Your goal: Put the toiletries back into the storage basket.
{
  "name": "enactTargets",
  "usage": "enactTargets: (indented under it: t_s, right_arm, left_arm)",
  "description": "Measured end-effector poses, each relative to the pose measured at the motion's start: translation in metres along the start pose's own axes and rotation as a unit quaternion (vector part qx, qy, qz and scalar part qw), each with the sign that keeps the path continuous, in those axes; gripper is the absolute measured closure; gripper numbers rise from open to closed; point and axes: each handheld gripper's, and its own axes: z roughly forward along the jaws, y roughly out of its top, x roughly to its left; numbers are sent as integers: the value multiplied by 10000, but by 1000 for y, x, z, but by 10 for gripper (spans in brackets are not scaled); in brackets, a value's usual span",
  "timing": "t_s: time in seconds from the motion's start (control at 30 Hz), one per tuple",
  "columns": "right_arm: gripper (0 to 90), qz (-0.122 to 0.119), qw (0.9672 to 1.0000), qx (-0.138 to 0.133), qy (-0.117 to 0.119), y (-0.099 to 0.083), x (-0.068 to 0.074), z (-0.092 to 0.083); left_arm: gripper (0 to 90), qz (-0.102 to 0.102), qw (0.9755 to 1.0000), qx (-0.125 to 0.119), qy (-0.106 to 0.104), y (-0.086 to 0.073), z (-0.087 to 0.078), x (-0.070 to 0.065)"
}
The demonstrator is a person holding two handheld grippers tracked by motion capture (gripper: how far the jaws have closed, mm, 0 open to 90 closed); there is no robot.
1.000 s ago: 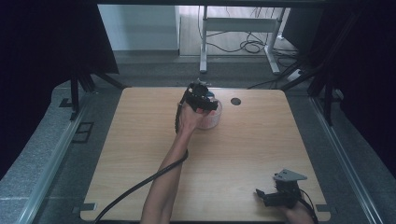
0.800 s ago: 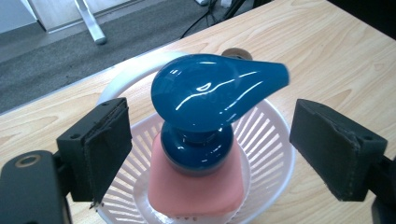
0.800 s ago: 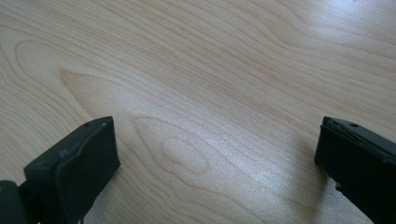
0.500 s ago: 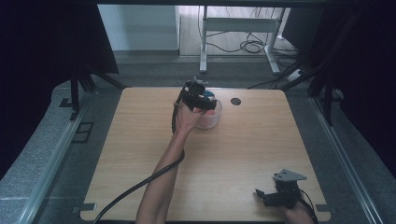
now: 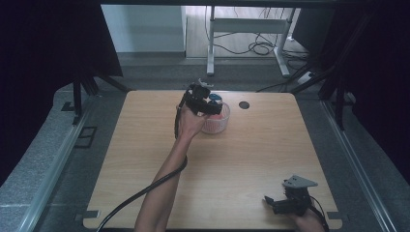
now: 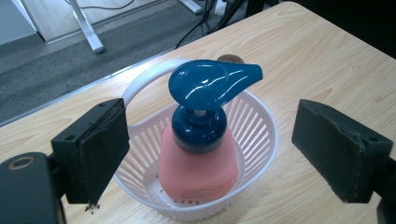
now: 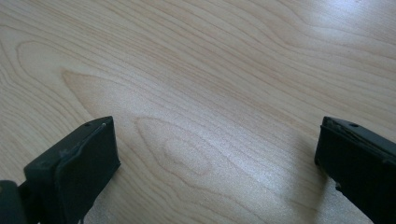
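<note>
Pink pump bottle with blue pump head upright inside white slatted basket near far edge of worktop; left hand-held gripper above it, jaws just opened wide, nothing between pads; round grommet hole beside basket; right hand-held gripper open over bare wood at near right corner.

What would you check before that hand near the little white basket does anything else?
1. Soap bottle upright inside the basket: ok.
2. Left hand-held gripper jaws wide apart, having just been opening, pads clear of the bottle: ok.
3. Blue pump head free, nothing pressing on it: ok.
4. Basket handle raised behind the bottle, not snagged on either jaw: ok.
5. Right hand-held gripper open over bare table, holding nothing: ok.
6. Basket sitting flat on the table: cannot tell, its base is partly hidden.
</note>
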Motion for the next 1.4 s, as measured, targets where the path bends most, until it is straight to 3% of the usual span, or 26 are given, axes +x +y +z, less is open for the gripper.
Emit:
enactTargets:
  t_s: [0.6,1.4]
  right_arm:
    - [0,8,10000,1,-6,0,1,0]
    - [0,-7,10000,5,-20,0,1,0]
  left_arm:
    - [107,415,9991,-119,-34,-10,-26,-7]
    - [106,474,9983,-204,-273,-36,-56,-13]
